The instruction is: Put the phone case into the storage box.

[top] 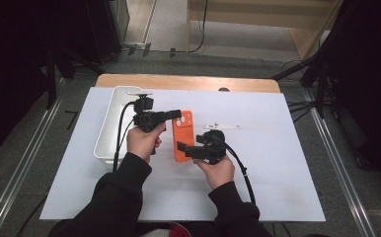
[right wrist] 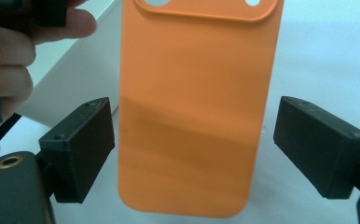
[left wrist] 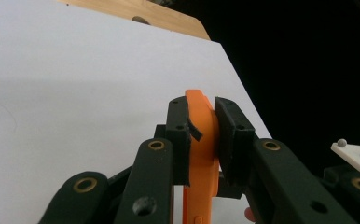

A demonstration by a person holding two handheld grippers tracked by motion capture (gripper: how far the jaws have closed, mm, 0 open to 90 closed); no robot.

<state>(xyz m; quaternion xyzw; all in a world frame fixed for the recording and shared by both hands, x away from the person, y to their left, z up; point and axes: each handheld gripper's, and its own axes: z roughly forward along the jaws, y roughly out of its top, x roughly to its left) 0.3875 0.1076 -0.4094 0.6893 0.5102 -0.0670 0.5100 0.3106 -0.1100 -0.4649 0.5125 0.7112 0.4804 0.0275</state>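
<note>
Orange phone case (top: 183, 136) sits mid-worktop over the white sheet (top: 277, 163), just right of the white bin (top: 110, 129), held up w/ its camera cutout toward the far edge & long axis running near-to-far. Left gripper (left wrist: 201, 126) is clenched on the case's upper part, pads pinching its thin edge from both faces, so the case stands edge-on betw. them in the left gripper view. Right gripper (right wrist: 194, 154) is released: jaws spread wide, one either side of the case's lower end, gaps showing on both sides, no contact. Key relation: case's lower end lies straight ahead betw. the right jaws, its flat back facing that camera, long axis running away from them; right hand (top: 220, 170) is the nearer one to that free end. Prob. next move is closing across the case's width, which needs the jaws kept level w/ the side edges so it doesn't twist in the left grip
</note>
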